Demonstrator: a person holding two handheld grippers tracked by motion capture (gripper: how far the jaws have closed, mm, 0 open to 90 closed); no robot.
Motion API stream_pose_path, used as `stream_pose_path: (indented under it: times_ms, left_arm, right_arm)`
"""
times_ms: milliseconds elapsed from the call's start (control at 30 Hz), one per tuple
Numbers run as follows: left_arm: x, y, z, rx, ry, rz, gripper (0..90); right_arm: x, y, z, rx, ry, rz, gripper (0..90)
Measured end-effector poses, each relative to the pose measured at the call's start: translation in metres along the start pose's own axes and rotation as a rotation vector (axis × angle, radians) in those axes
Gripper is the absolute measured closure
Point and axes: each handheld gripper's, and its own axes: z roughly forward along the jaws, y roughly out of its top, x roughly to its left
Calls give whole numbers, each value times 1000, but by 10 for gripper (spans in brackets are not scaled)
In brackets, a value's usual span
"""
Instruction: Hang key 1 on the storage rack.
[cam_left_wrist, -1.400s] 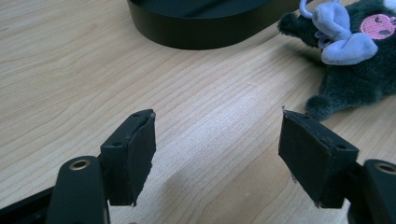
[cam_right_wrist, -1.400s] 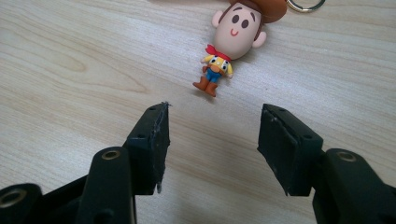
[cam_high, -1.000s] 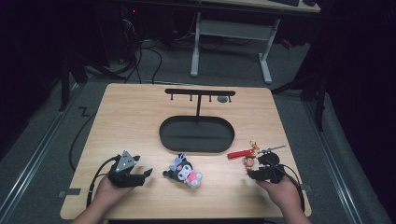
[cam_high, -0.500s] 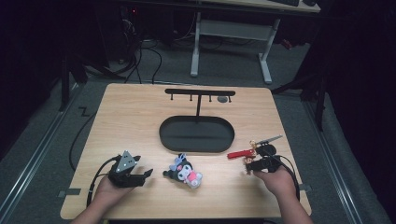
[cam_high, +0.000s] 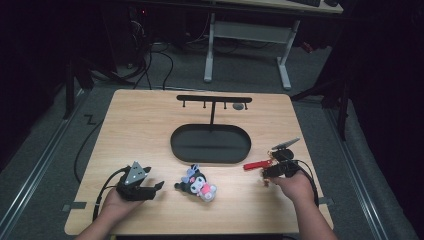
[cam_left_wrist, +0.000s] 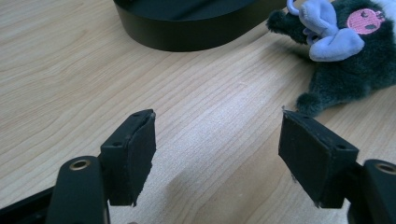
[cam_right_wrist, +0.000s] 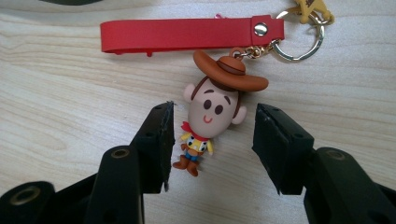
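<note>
In the right gripper view, the right gripper (cam_right_wrist: 212, 140) stood over a small cowboy figure (cam_right_wrist: 212, 116) that lay flat on the wooden table (cam_right_wrist: 56, 121), slightly right of centre in the frame. Its jaws were partly open, one on each side of the figure's head and body; the left jaw was just beside the body, the right jaw stood clear, and neither pressed on it. The figure's brown hat was linked by a short chain to a metal ring (cam_right_wrist: 299, 44) at the upper right, and a red strap (cam_right_wrist: 187, 33) ran across the top of the frame from that ring toward the left.

In the high view, the right gripper (cam_high: 272, 172) sat at the lower right of the table, with the red strap (cam_high: 256, 164) just to its left. The figure itself was too small to make out there.

The left gripper (cam_high: 150, 187) rested at the lower left of the high view, its jaws wide apart with nothing between them. A dark plush toy (cam_high: 197, 183) lay just to its right, apart from it. A black oval tray (cam_high: 210, 145) sat in the middle of the table.
</note>
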Motion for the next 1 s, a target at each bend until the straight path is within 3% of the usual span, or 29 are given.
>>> stream_pose_path:
  times_ms: [267,600,867,1000]
  left_arm:
    - [0,0,0,-1,-1,0,281]
    - [0,0,1,4,-5,2,281]
    - [0,0,1,2,-8,1,281]
    - [0,0,1,2,-9,1,280]
  right_arm:
    - [-5,3,7,9,8,26,538]
    - [-2,7,14,30,14,24,553]
    - [3,10,17,47,-7,-1,575]
    - [7,11,17,48,-22,-30,644]
